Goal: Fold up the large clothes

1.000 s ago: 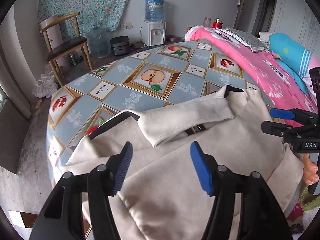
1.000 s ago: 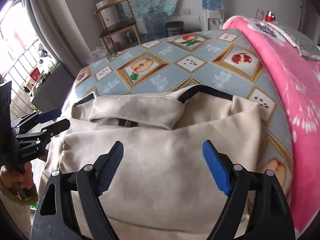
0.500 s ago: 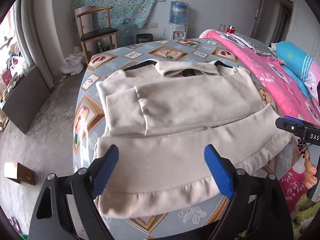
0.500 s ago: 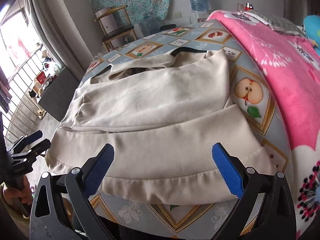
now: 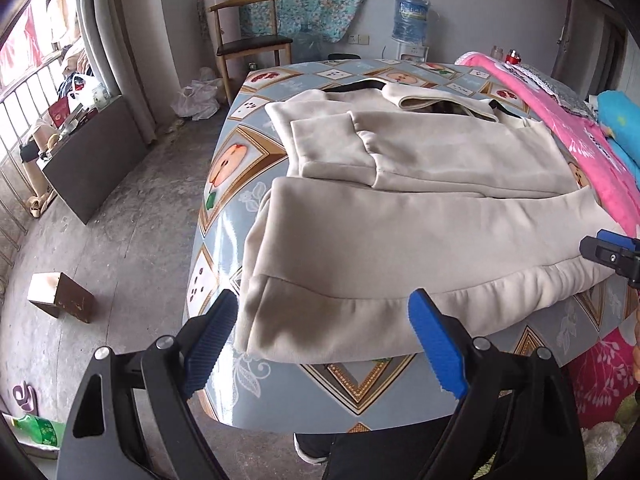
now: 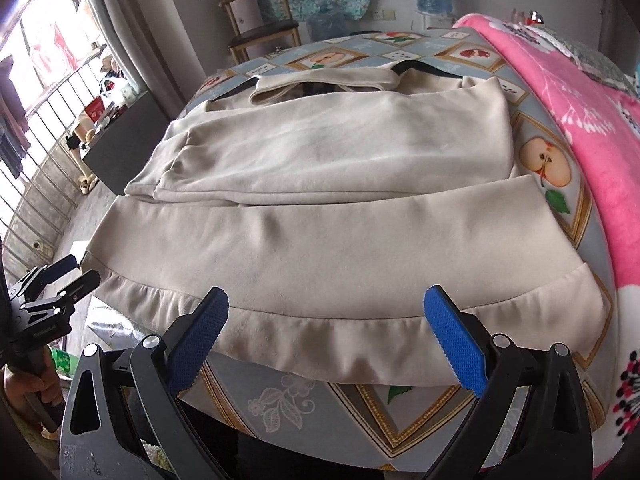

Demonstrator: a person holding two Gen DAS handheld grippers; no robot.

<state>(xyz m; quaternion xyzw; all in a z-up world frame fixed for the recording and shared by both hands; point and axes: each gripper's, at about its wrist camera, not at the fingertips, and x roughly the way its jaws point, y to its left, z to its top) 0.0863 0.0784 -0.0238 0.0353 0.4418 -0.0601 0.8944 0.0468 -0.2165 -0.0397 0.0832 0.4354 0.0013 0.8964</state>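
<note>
A beige jacket [image 5: 420,240] lies flat on the table with the fruit-pattern cloth [image 5: 360,400], collar at the far end, sleeves folded across the body, hem along the near edge. My left gripper [image 5: 324,328] hovers open just in front of the hem's left corner, with nothing between its blue pads. In the right wrist view the jacket [image 6: 320,240] fills the middle, and my right gripper [image 6: 328,312] stands open over the hem's middle without touching it. The left gripper [image 6: 60,280] shows at the hem's left end, and the right gripper [image 5: 612,252] at the hem's right end.
A pink blanket [image 5: 560,120] lies along the table's right side. Beyond the table stand a wooden chair [image 5: 248,40] and a water dispenser [image 5: 412,28]. On the floor to the left are a small wooden box [image 5: 60,296] and a dark low cabinet [image 5: 96,160].
Both grippers have drawn back from the collar area to the hem at the table's near edge. Their jaws stand wider than before. The jacket has not moved.
</note>
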